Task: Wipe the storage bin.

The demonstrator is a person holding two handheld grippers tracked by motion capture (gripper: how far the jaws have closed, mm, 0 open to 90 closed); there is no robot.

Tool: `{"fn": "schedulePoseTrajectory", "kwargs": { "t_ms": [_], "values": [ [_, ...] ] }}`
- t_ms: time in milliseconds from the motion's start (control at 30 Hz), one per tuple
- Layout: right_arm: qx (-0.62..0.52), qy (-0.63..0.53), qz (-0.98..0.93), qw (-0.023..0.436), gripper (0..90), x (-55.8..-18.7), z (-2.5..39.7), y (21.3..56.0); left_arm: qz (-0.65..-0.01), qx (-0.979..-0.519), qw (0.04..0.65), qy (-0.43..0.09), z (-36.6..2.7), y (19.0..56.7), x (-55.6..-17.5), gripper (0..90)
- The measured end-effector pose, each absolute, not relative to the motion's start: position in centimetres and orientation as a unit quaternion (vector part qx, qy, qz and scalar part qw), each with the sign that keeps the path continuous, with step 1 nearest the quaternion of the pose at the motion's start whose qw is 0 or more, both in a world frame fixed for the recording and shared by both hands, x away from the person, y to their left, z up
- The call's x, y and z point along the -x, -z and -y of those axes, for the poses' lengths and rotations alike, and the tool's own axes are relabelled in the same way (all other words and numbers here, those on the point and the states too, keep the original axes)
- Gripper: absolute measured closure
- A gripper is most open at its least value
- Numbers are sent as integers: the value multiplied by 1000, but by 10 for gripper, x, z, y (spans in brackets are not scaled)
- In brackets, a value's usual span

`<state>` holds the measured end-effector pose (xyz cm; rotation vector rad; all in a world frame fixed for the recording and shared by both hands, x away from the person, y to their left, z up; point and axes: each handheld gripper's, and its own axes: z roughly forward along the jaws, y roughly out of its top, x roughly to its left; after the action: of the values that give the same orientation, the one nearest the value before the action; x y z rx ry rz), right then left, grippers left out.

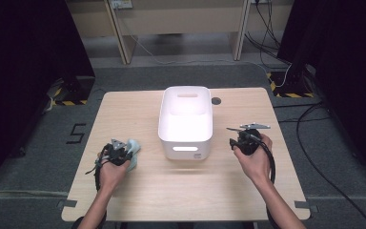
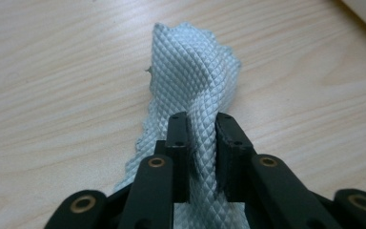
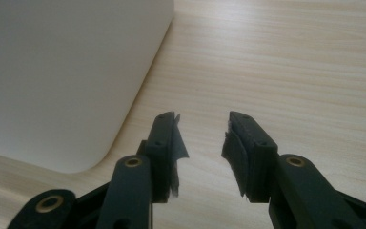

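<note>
Pale-blue cloth (image 2: 195, 86) is pinched in the low left gripper (image 2: 202, 119); the right gripper (image 3: 202, 117) hovers, jaws apart, beside the white bin (image 1: 186, 138).

Overhead light overexposes the white bin (image 1: 186, 121) (probably glare); the dark room edges and jaw bases blur softly.

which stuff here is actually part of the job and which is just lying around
Part of the job:
- pale blue cloth, pinched in the left gripper
- white bin, open-topped, mid-table, the likely place for the cloth
- right gripper, open, empty, beside the bin

Just lying about:
- cables on the floor behind the table
- dark round cap in the tabletop behind the bin
</note>
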<state>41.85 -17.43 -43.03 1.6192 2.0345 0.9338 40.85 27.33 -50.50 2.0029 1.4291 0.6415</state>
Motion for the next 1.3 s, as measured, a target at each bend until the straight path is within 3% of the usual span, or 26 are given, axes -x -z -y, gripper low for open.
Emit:
{"fn": "schedulePoseTrajectory", "kwargs": {
  "t_ms": [167, 400, 567, 900, 1300],
  "values": [
    [-574, -334, -724, 188, 630, -416, 173, 429, -537, -756, 291, -235, -273, 504, -413, 699],
    [-572, -336, -724, 188, 625, -415, 174, 428, -527, -755, 309, -239, -271, 503, -410, 474],
    [-569, -335, -728, 186, 620, -415, 171, 430, -515, -752, 325, -253, -271, 491, -399, 420],
    [-570, -340, -722, 195, 595, -404, 184, 421, -500, -732, 363, -288, -300, 459, -351, 390],
    [-584, -325, -720, 189, 571, -372, 212, 427, -526, -694, 392, -297, -335, 488, -319, 407]
  ]
}}
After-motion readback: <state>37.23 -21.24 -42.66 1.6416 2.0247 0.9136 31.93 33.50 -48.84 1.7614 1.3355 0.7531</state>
